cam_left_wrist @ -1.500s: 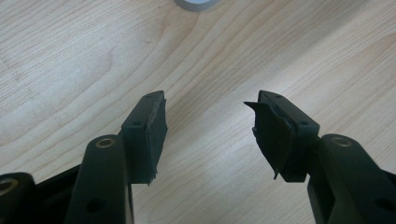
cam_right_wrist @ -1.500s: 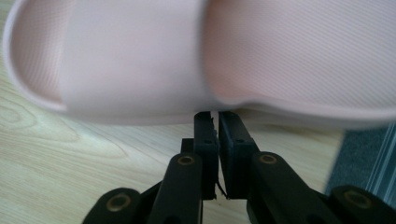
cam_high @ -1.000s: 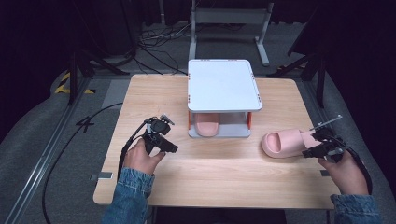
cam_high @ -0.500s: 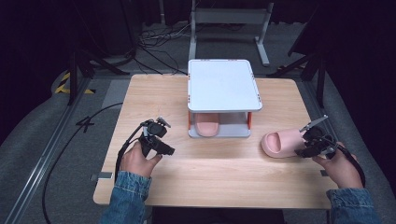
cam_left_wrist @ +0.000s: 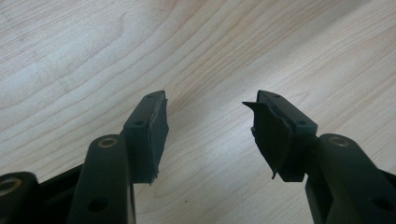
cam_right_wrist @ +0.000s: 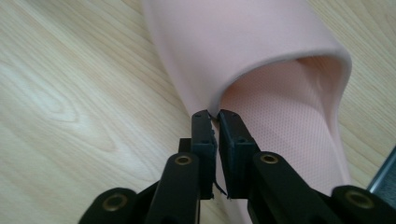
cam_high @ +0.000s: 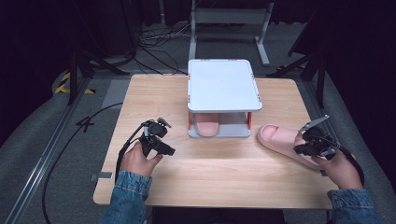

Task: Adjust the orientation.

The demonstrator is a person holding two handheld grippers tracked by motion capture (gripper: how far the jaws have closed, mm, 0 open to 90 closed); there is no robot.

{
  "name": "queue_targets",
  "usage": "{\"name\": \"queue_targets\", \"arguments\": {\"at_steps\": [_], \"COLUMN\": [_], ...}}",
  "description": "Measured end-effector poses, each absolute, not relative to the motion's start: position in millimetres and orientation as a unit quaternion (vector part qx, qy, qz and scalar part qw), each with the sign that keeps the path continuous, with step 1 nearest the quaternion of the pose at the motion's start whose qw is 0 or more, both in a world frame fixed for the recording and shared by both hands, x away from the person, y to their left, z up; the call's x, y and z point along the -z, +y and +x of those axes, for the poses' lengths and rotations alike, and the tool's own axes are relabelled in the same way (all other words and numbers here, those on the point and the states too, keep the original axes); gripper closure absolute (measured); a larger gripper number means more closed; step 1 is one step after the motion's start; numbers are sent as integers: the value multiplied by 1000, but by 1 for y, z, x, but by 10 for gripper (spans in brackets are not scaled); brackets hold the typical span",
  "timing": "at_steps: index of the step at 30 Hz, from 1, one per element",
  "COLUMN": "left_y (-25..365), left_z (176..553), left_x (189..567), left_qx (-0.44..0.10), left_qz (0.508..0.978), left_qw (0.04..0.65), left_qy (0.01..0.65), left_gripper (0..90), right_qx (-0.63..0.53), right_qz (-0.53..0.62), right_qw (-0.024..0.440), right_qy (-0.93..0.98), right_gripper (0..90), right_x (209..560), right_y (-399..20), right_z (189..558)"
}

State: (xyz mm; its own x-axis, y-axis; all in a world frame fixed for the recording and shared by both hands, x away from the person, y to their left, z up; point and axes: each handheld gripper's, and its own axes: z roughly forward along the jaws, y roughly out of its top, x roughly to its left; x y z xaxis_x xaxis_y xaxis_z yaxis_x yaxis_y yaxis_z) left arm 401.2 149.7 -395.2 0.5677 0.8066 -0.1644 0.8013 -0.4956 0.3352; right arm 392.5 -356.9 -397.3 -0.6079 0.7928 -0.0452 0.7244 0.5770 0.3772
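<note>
Right, the right gripper (cam_right_wrist: 213, 114) has its jaws pinched on the thin edge of the pink slipper's (cam_right_wrist: 261, 70) upper band, one jaw outside it and one inside the foot opening. That looks like a sensible bite: the band edge is the one slim, firm lip these narrow jaws can close on. The left gripper (cam_left_wrist: 205, 119) hangs with its jaws spread over bare wood, nothing between them, apparently just waiting near the table's (cam_high: 154, 100) left edge. Out from there, the held slipper lies sole down by the right edge, toe pointing toward the white two-tier rack (cam_high: 223, 84) at the back middle. Its mate (cam_high: 207, 127) already sits on the rack's lower shelf, toe outward. The slipper is soft, matte pink, smooth on top, with a finely dotted footbed.
</note>
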Motion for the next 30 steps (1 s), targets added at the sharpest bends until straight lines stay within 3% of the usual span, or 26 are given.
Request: {"name": "queue_targets", "arguments": {"at_steps": [8,10,14,17,23,25,30], "left_y": [144,143,142,144,147,148,150], "left_z": [407,408,408,407,403,403,404], "left_x": [396,396,397,397,399,399,397], "left_qx": [-5,-6,-2,-8,-3,-7,-7], "left_qz": [870,870,869,870,867,866,866], "left_qw": [190,188,188,183,182,183,186], "left_qy": [455,456,458,458,464,464,465], "left_gripper": [455,454,453,453,453,453,454], "right_qx": [-223,-204,-191,-193,-194,-188,-178], "right_qz": [422,425,449,441,428,422,435], "right_qw": [107,139,123,112,108,112,109], "right_qy": [872,871,864,869,876,880,876], "right_gripper": [890,705,558,515,590,679,760], "right_x": [368,372,389,402,416,417,412], "right_y": [-350,-352,-360,-359,-346,-339,-333], "right_z": [373,374,385,394,406,407,404]}}
